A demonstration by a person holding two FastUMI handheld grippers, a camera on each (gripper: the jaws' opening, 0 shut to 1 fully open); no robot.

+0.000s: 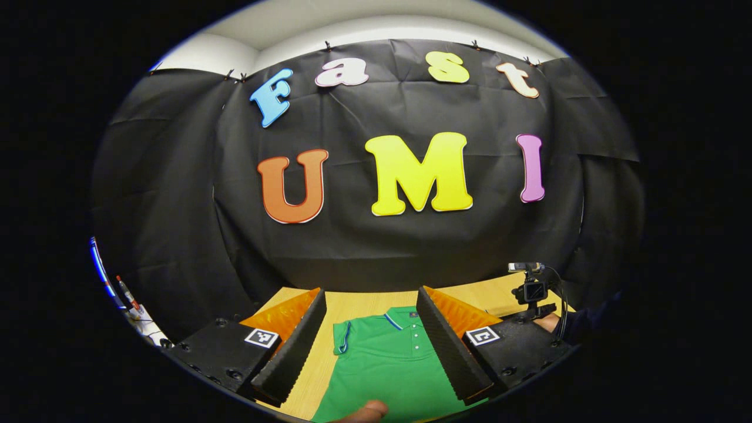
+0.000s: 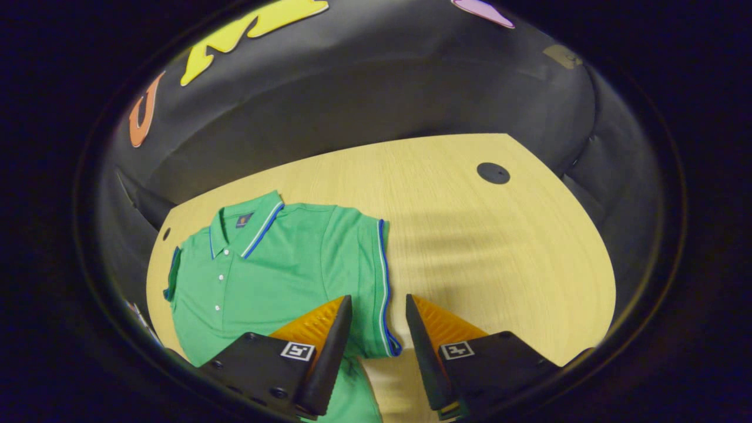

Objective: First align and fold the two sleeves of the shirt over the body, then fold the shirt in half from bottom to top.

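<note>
A green polo shirt [image 2: 264,276] lies flat, face up, on the wooden table [image 2: 482,252], with its collar [image 2: 247,226] toward the booth wall. Its striped sleeve cuff [image 2: 383,282] runs between the fingers of my right gripper [image 2: 378,299], which is open just over the cuff's lower end. The other sleeve [image 2: 172,273] lies flat at the far side. My left gripper [image 1: 371,291] is open wide and held above the shirt [image 1: 382,364], with the collar and button placket between its fingers. A fingertip [image 1: 367,411] shows at the bottom edge of the left gripper view.
A black round grommet [image 2: 493,173] sits in the table top at the far right. A hand [image 1: 549,322] holds the other gripper's housing [image 1: 531,291] at the right. Cables and a pen-like item [image 1: 126,294] lie off the table's left side.
</note>
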